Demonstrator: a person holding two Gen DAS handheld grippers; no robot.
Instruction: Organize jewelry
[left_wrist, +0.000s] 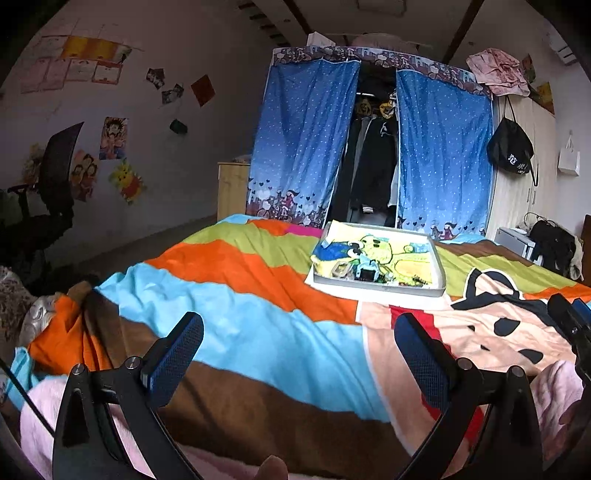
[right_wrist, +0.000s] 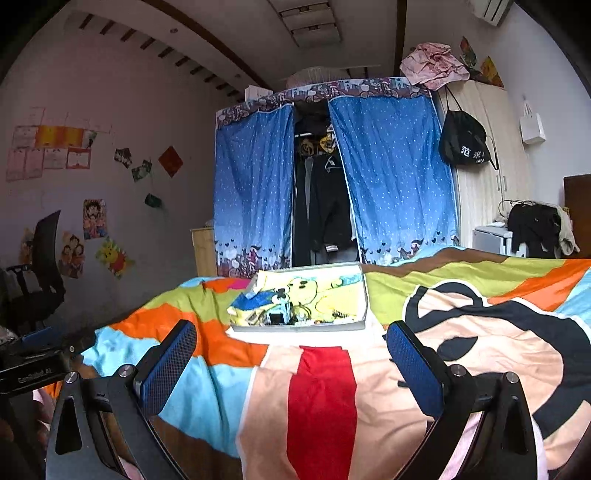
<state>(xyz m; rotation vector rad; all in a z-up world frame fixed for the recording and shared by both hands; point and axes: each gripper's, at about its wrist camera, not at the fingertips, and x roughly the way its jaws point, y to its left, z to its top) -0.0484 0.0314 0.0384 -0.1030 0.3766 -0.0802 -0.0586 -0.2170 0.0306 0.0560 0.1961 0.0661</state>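
Note:
A white tray (left_wrist: 380, 288) lined with a yellow cartoon cloth lies on the bed, ahead of both grippers. Small jewelry pieces (left_wrist: 364, 272) cluster along its near edge; the tray (right_wrist: 303, 326) and the pieces (right_wrist: 291, 316) also show in the right wrist view. My left gripper (left_wrist: 297, 334) is open and empty, well short of the tray, above the blanket. My right gripper (right_wrist: 290, 343) is open and empty, just short of the tray's near edge. The right gripper's body (left_wrist: 570, 321) shows at the right edge of the left wrist view.
A striped cartoon blanket (left_wrist: 236, 295) covers the bed. A blue curtained wardrobe (left_wrist: 373, 147) stands behind the bed. An office chair (left_wrist: 51, 192) stands at the left wall. A small white unit with dark bags (right_wrist: 532, 229) is at the right.

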